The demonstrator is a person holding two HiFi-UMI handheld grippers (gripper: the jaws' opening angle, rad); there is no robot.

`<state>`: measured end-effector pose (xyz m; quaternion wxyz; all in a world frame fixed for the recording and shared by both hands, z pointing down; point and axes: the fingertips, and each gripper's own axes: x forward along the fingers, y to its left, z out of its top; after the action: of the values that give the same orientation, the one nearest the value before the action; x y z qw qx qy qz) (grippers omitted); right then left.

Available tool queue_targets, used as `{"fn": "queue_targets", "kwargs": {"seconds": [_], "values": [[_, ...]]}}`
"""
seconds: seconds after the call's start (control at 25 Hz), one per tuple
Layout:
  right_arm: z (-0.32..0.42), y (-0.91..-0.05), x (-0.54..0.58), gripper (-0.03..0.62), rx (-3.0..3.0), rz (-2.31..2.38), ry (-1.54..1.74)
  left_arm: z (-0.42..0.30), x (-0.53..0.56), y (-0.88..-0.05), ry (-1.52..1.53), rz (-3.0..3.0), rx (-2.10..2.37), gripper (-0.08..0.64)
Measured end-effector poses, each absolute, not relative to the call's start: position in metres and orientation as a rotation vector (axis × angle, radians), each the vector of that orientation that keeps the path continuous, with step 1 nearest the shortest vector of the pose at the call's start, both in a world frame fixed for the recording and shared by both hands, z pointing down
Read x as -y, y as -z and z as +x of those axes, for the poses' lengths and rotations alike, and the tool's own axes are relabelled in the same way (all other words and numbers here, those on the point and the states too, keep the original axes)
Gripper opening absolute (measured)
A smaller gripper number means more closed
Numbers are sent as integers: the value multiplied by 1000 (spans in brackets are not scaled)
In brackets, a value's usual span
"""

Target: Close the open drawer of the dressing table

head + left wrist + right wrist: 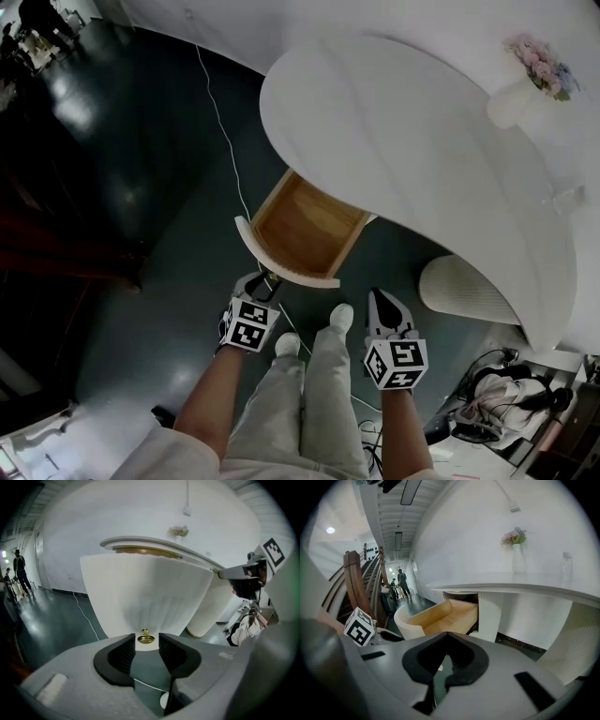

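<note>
The open drawer (281, 268), white outside and light wood inside, sticks out from under the top of the round white desk (394, 122). It points away from the desk toward the person's feet, down and left in the head view. Its wide curved front lies crossways and faces the person. A small gold knob (146, 638) sits low on that front.

The left claw (146, 649) is right in front of the drawer. It is released, with its black pads (123, 654) apart. The knob shows in the gap just past them, and the pads do not press it.

The right claw (446, 637) is clenched tip to tip on nothing. It is off to the side of the drawer, above the dark green floor (159, 187).

A white vase of pink flowers (517, 94) stands on the desk.
</note>
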<state>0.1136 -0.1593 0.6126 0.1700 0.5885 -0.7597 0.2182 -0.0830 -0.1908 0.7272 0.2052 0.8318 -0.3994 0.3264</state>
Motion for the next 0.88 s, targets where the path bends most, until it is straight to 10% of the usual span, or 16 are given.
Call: {"fn": "queue_targets", "kwargs": {"seconds": [0.88], "values": [[121,-627,178,-2,2142,1737,-634,-55,230,-731,-910,2387,1087,107]]}}
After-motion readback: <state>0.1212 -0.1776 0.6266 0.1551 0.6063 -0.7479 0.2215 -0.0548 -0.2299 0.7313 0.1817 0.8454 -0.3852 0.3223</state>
